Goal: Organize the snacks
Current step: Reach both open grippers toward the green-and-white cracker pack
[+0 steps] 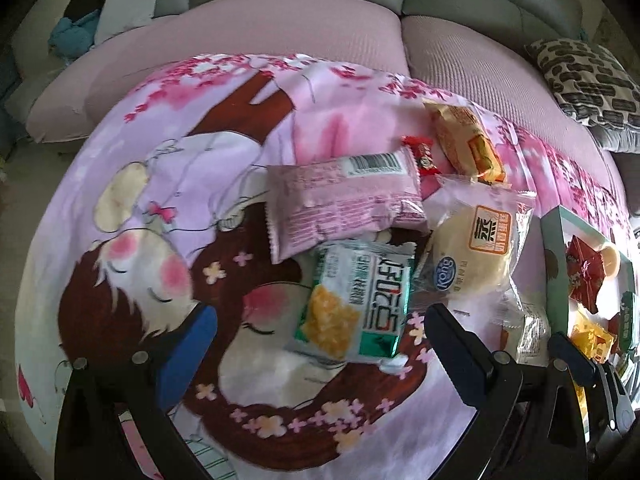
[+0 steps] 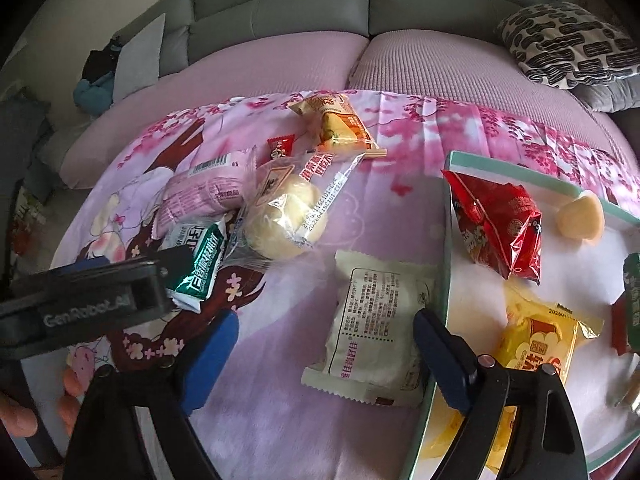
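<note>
- The left tongs (image 1: 316, 344) hang released, fingers wide, pointed steeply down over the green-and-white cracker packet (image 1: 352, 300), which lies between the fingers with neither pad pressing it.
- Just beyond those tongs, the pink wrapped snack (image 1: 340, 204) overlaps the far end of the cracker packet, and the clear-bagged bun (image 1: 476, 248) crowds it on the right, so the pile is tight.
- To take the cracker packet well, I judge the fingers should close across its short width at the near end, clear of the pink wrapper, then lift straight up so the neighbours are not dragged.
- Left of the left tongs the flowered blanket (image 1: 160, 184) is bare: that is the free side for swinging out.
- The right tongs (image 2: 324, 356) are also released, with the cream packet (image 2: 372, 328) lying flat between the fingers, untouched as far as I can tell.
- The right finger (image 2: 444, 364) sits close beside the tray's pale green rim (image 2: 446, 240); the tray already holds the red bag (image 2: 496, 228), a yellow packet (image 2: 536, 344) and an unwrapped round piece (image 2: 580, 214).
- Closing risks nudging that rim, so a small shift left first seems wise.
- Open tray floor lies between the red bag and the yellow packet, probably room enough for the cream packet.
- The left tool's body (image 2: 80, 308) reaches in at the right tongs' left, so the two should lift in turn.
</note>
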The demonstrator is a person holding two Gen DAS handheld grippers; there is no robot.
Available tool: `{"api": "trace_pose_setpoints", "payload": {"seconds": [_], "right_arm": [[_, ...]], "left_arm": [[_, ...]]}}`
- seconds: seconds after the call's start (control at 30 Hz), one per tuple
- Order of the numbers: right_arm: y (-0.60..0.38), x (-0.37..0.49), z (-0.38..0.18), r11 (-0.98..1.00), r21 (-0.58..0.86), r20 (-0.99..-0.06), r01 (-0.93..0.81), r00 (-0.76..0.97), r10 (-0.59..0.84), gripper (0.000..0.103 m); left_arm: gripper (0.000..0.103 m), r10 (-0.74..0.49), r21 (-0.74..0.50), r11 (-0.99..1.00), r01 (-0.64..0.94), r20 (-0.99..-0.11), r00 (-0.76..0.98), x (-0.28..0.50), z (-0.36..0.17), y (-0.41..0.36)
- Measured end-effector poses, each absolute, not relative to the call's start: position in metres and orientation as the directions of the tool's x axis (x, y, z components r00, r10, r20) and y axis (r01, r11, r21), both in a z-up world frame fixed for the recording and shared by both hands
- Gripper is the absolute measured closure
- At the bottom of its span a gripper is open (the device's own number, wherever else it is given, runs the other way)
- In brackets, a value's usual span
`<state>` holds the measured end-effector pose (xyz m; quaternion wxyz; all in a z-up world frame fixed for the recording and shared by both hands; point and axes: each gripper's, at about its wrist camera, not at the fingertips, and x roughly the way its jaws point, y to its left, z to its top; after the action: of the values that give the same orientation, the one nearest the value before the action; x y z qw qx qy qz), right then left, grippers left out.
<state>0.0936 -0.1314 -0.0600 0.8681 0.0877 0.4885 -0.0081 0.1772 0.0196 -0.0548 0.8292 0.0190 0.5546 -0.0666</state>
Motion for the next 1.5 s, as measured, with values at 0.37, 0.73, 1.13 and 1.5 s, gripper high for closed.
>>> {"api": "trace_pose_setpoints", "payload": {"seconds": [0.37,0.73,1.13,1.5], "right_arm": [[-0.127,0.094,-0.061,0.978,0.203,-0.836,0.044,0.528,0.150,0.012],[-0.134,0.095,-0.059,0.983,0.173,-0.823,0.063,0.557,0.109,0.012],[-0.125,0.103,-0.068,0.999,0.034,-0.821,0.007,0.570,0.024,0.013],[-0.114,0.095,-0.075,0.986,0.159,-0.845,-0.040,0.511,0.157,0.012]], "left_arm": [[0.000,-0.064,-0.026,0.993,0.113,-0.934,0.352,0.192,-0.074,0.014],[0.049,-0.091,-0.055,0.992,0.111,-0.931,0.353,0.194,-0.076,0.018],[0.050,0.002,0.042,0.993,0.114,-0.944,0.329,0.164,-0.074,0.026],[0.050,0.059,0.097,0.990,0.100,-0.942,0.331,0.148,-0.069,0.049]]}}
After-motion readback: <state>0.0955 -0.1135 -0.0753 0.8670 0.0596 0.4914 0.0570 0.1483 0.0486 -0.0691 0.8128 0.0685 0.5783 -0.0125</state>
